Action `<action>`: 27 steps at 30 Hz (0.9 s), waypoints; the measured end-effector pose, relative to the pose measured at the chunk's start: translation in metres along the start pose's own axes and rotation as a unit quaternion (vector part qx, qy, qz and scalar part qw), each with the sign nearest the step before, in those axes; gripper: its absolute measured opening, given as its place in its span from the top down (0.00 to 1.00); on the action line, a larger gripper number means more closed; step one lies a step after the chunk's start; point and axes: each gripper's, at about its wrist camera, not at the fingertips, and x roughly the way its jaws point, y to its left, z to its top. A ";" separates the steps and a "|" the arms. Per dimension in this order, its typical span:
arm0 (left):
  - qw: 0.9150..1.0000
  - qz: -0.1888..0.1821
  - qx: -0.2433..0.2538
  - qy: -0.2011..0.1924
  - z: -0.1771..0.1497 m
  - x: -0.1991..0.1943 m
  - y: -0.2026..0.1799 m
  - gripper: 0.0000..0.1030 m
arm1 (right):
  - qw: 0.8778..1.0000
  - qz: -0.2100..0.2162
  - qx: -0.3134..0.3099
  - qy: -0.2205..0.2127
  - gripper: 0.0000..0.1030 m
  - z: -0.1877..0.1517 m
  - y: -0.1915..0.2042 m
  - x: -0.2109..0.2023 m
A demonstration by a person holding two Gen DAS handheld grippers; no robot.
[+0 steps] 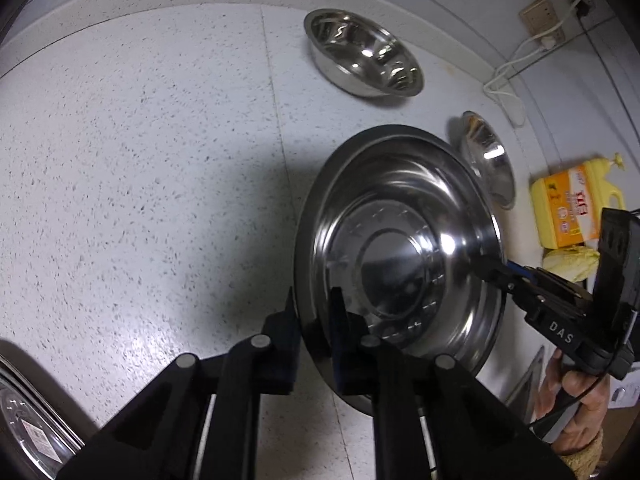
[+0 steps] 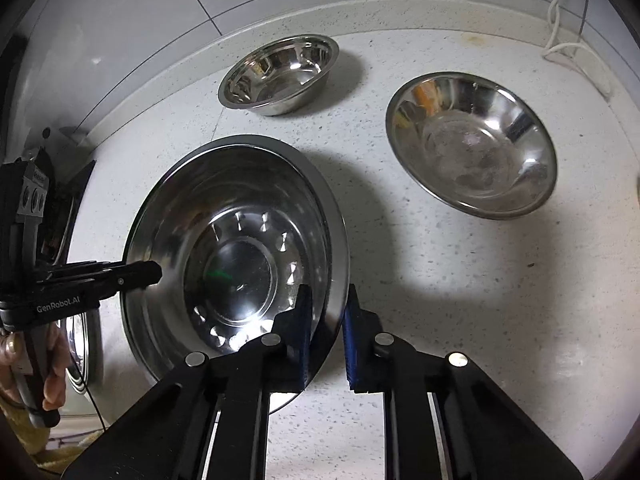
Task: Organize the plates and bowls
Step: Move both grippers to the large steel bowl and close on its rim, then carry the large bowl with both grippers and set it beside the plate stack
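Observation:
A large steel plate (image 1: 400,216) with a stamped ring pattern sits on the speckled counter, and a second rim shows just behind its far edge. My left gripper (image 1: 314,306) straddles its left rim, one pad inside and one outside, pressed on the metal. My right gripper (image 2: 328,302) clamps the opposite rim of the same plate (image 2: 224,200). Each gripper also appears in the other's view: the right gripper (image 1: 486,268) held in a hand, the left gripper (image 2: 154,274) likewise. Two empty steel bowls stand behind, a smaller bowl (image 2: 280,76) and a wider bowl (image 2: 472,144).
A yellow bottle (image 1: 576,208) and a cabbage (image 1: 572,264) stand right of the plate. White cords (image 1: 516,60) hang from wall sockets (image 1: 540,16). A round lid with a sticker (image 1: 24,420) lies at the lower left. The counter's raised back edge (image 2: 224,40) runs behind the bowls.

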 end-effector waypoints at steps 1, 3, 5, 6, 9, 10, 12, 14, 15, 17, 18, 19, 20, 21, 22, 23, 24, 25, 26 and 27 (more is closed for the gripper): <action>1.000 -0.008 -0.001 -0.003 -0.002 -0.006 -0.001 0.89 | 1.000 0.001 0.002 -0.001 0.87 -0.001 0.000 -0.002; 1.000 -0.014 0.005 -0.012 -0.007 -0.019 -0.005 0.89 | 1.000 0.001 0.001 -0.005 0.87 -0.003 0.002 -0.009; 0.999 -0.019 0.016 -0.024 -0.015 -0.037 -0.009 0.89 | 1.000 0.000 0.001 -0.013 0.87 -0.007 0.007 -0.019; 0.999 -0.021 0.018 -0.030 -0.019 -0.046 -0.010 0.89 | 1.000 0.001 0.000 -0.018 0.87 -0.010 0.010 -0.027; 0.998 -0.030 0.027 -0.043 -0.036 -0.074 -0.011 0.89 | 0.999 0.010 -0.003 -0.034 0.87 -0.020 0.025 -0.049; 0.998 -0.033 0.030 -0.049 -0.043 -0.084 -0.009 0.89 | 0.999 0.013 -0.005 -0.039 0.87 -0.023 0.031 -0.056; 0.997 -0.040 0.030 -0.055 -0.057 -0.100 -0.005 0.89 | 0.999 0.021 -0.008 -0.049 0.87 -0.032 0.043 -0.070; 0.997 -0.040 0.034 -0.062 -0.072 -0.113 0.001 0.89 | 0.998 0.027 -0.012 -0.056 0.87 -0.041 0.056 -0.077; 0.997 -0.041 0.035 -0.062 -0.081 -0.119 0.005 0.89 | 0.998 0.029 -0.017 -0.057 0.87 -0.047 0.063 -0.082; 0.997 -0.044 0.029 -0.055 -0.096 -0.124 0.014 0.89 | 0.998 0.034 -0.026 -0.055 0.87 -0.057 0.076 -0.086; 0.997 -0.044 0.027 -0.052 -0.103 -0.123 0.017 0.89 | 0.997 0.035 -0.032 -0.054 0.87 -0.063 0.083 -0.088; 0.998 -0.042 0.028 -0.047 -0.112 -0.121 0.021 0.89 | 0.997 0.036 -0.036 -0.053 0.87 -0.070 0.088 -0.089; 0.998 -0.038 0.030 -0.043 -0.116 -0.117 0.023 0.88 | 0.997 0.038 -0.039 -0.051 0.87 -0.075 0.091 -0.090; 0.998 -0.033 0.034 -0.035 -0.121 -0.112 0.027 0.88 | 0.997 0.038 -0.043 -0.047 0.87 -0.081 0.095 -0.088; 0.999 -0.030 0.033 -0.027 -0.125 -0.104 0.030 0.88 | 0.997 0.037 -0.048 -0.041 0.87 -0.086 0.098 -0.085; 0.999 -0.029 0.029 -0.020 -0.127 -0.097 0.031 0.88 | 0.997 0.036 -0.049 -0.036 0.87 -0.090 0.099 -0.082; 0.999 -0.028 0.023 -0.008 -0.130 -0.086 0.035 0.88 | 0.998 0.035 -0.049 -0.027 0.87 -0.093 0.099 -0.075; 0.999 -0.025 0.022 -0.001 -0.133 -0.078 0.039 0.88 | 0.998 0.034 -0.049 -0.018 0.87 -0.096 0.099 -0.068; 1.000 -0.021 0.020 0.003 -0.133 -0.071 0.040 0.88 | 0.998 0.032 -0.048 -0.011 0.87 -0.098 0.098 -0.061; 1.000 -0.017 0.020 0.008 -0.134 -0.064 0.041 0.88 | 0.999 0.030 -0.042 -0.001 0.87 -0.100 0.095 -0.051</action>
